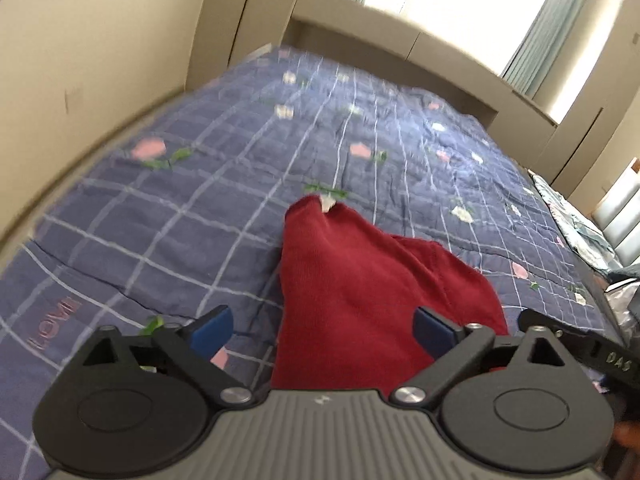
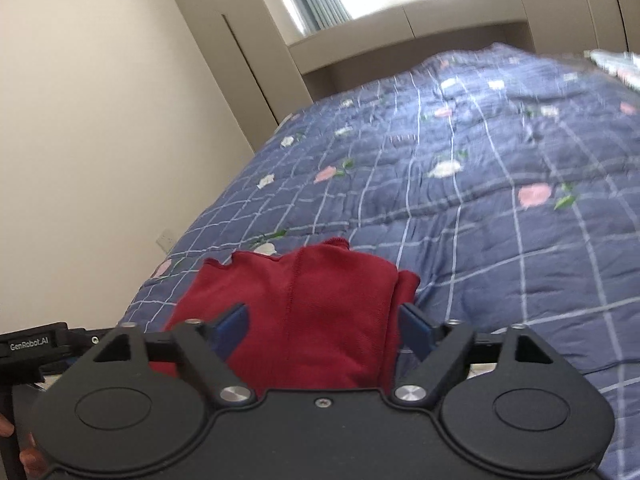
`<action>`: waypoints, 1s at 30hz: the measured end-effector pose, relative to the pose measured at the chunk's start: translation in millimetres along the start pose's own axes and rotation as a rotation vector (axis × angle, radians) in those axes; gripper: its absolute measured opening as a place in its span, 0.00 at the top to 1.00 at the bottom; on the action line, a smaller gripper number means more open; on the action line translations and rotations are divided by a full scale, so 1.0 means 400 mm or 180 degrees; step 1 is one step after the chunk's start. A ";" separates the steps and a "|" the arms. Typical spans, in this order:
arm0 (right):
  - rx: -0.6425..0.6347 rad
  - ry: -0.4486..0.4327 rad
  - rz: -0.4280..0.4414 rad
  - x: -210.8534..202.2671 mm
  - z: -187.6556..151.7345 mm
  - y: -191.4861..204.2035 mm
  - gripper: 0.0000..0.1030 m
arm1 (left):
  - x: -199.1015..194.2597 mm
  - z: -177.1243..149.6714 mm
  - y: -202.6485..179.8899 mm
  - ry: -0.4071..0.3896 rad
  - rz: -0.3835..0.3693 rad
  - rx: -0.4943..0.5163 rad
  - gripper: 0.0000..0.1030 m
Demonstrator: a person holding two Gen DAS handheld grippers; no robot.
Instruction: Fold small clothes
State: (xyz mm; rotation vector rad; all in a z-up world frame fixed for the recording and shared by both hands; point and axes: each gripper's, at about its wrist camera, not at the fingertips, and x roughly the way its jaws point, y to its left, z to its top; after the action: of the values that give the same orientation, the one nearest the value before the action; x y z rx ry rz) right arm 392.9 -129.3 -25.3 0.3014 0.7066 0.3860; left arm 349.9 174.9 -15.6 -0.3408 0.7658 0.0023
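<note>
in the left wrist view, the left gripper (image 1: 322,330) is hovering with its blue pads spread wide, released. the red knit garment (image 1: 360,292) is lying bunched on the blue checked quilt (image 1: 200,200), reaching in between the jaws, no pad pressing on it. a white tag (image 1: 328,203) is showing at its far tip.

in the right wrist view, the right gripper (image 2: 326,328) is also standing wide and released, the red knit garment (image 2: 312,312) sitting between its pads on the quilt (image 2: 500,220), beside a beige wall (image 2: 100,120).
</note>
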 end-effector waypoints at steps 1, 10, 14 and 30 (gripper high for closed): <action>-0.0059 -0.0040 -0.0007 -0.019 -0.002 0.008 0.12 | -0.018 -0.009 -0.008 -0.0085 0.0030 0.0042 0.00; -0.0382 -0.0391 -0.0038 -0.206 -0.057 0.078 0.01 | -0.177 -0.075 -0.076 -0.0601 0.0147 0.0211 0.00; -0.0413 -0.0563 -0.0069 -0.296 -0.095 0.097 0.01 | -0.246 -0.120 -0.106 -0.0742 0.0221 0.0368 0.00; -0.0611 -0.1047 -0.0200 -0.542 -0.269 0.141 0.01 | -0.445 -0.299 -0.141 -0.0963 0.0215 0.0583 0.00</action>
State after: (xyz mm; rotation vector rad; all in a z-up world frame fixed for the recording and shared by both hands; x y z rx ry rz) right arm 155.6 -159.8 42.5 0.1547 0.3523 0.3316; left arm 146.9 106.8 42.5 -0.1353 0.4727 0.0461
